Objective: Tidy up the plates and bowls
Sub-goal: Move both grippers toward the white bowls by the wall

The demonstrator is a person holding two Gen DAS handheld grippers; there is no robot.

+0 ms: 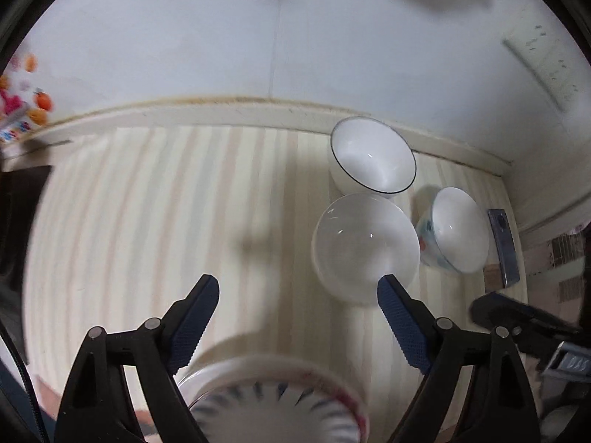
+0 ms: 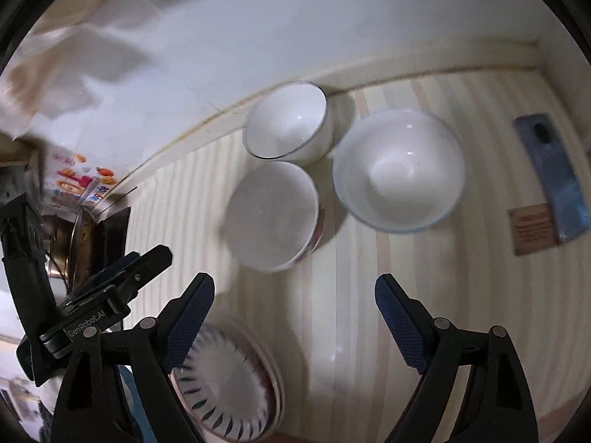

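Both grippers hang over a striped table (image 1: 147, 221), pointing steeply down, and neither has hold of anything; this looks like the approach before a first pick, with the stacking not yet begun.

The left gripper (image 1: 297, 295) stands wide open, its blue pads bare; the right gripper (image 2: 293, 295) is just as wide and just as empty; in the right wrist view the left tool shows as a black body at the left edge.

Three bowls sit at the far right of the table, close to the wall; a rimmed bowl (image 1: 373, 155) with a thin dark edge is farthest; a plain bowl (image 1: 365, 247) sits just near of it, the two almost touching; a painted bowl (image 1: 456, 230) lies to their right, its mouth tipped in the fisheye. A plate (image 1: 273, 402) with dark radial strokes, seemingly on others, lies nearest, right under the left tool. A phone (image 1: 502, 247) rests at the far right edge.

My guess is the bowls are to be nested; the next move calls for straddling one rim, a pad inside and a pad outside, then closing gently, since glazed walls slip; the plain bowl is the closest to the left tool's right finger.
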